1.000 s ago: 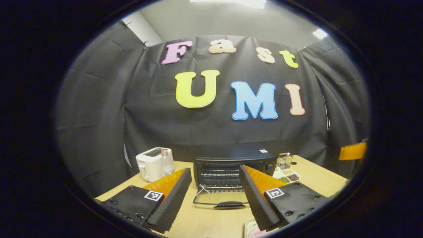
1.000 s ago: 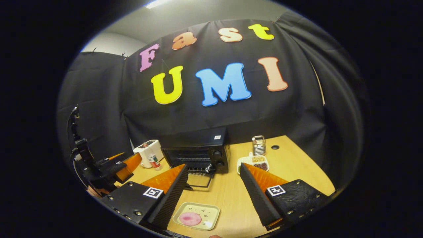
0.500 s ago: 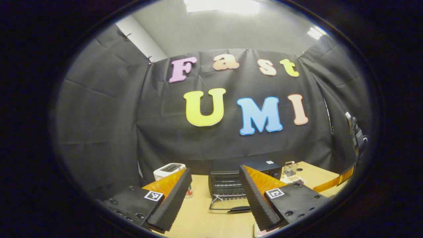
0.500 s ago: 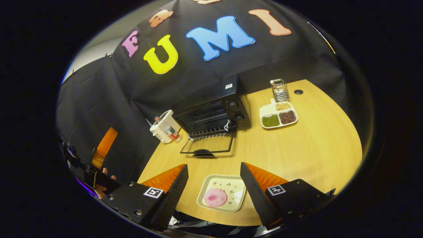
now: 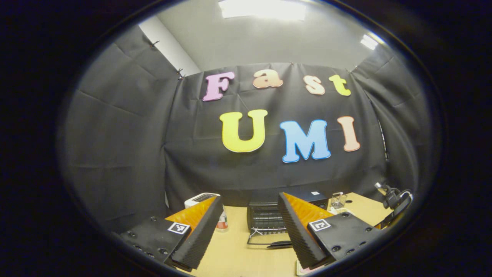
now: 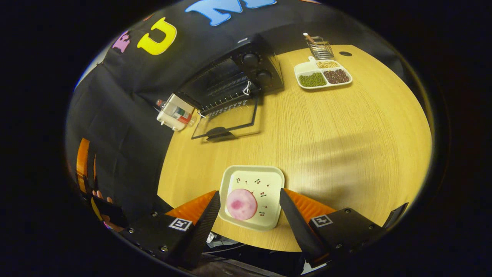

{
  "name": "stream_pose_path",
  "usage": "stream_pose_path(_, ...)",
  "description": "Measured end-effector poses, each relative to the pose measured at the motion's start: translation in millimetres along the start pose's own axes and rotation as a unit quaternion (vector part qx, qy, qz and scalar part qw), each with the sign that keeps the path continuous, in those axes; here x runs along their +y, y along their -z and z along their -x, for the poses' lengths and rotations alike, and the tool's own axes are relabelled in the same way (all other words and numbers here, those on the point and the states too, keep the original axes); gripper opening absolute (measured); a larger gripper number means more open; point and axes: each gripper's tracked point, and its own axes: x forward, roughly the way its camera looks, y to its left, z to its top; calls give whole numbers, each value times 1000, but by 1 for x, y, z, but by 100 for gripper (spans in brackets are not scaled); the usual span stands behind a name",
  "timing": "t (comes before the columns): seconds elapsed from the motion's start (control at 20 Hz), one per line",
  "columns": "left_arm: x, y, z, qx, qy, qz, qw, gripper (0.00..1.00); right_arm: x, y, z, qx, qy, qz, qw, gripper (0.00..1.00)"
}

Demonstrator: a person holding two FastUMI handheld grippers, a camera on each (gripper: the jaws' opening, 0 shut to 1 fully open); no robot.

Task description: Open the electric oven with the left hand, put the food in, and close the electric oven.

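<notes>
Now the oven (image 6: 234, 79) is seen at the far edge of the tabletop (image 6: 346, 134) with its door (image 6: 226, 123) dropped flat in front of it, so the opening step is judged done. The food (image 6: 241, 204), a pink round slice, lies on a pale square plate (image 6: 269, 181) near the front edge, between the spread jaws of the right gripper (image 6: 250, 200), which hold nothing. The left gripper (image 5: 250, 215) is held back from the oven, jaws likewise apart and empty.

A thin, flat slice may be hard to pinch; the plate could be nudged over the near edge if it is caught by a finger. The lowered door could be struck on the way in.

Counted: one oven, one plate, one slice, one toaster (image 6: 173, 115), one bottle (image 6: 181, 115), one three-part dish (image 6: 322, 75) of beans, one wire rack (image 6: 319, 46).
</notes>
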Motion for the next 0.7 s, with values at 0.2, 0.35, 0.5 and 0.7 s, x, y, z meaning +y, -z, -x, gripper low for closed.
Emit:
stream_pose_path(0.2, 16, 4, 3, 4, -17, 11, 1000, 97, -14, 16, -19, 48, 13, -2, 999, 94)
stream_pose_path(0.35, 29, 9, 4, 9, -30, 16, 999, 100, -21, 31, -30, 83, 19, -11, 996, 72)
stream_pose_path(0.5, 36, 12, 5, 10, -40, 23, 999, 97, -30, 40, -40, 101, 39, -4, 994, 82)
stream_pose_path(0.7, 38, 17, 4, 14, -45, 37, 998, 100, -30, 36, -44, 108, 38, -34, 993, 37)
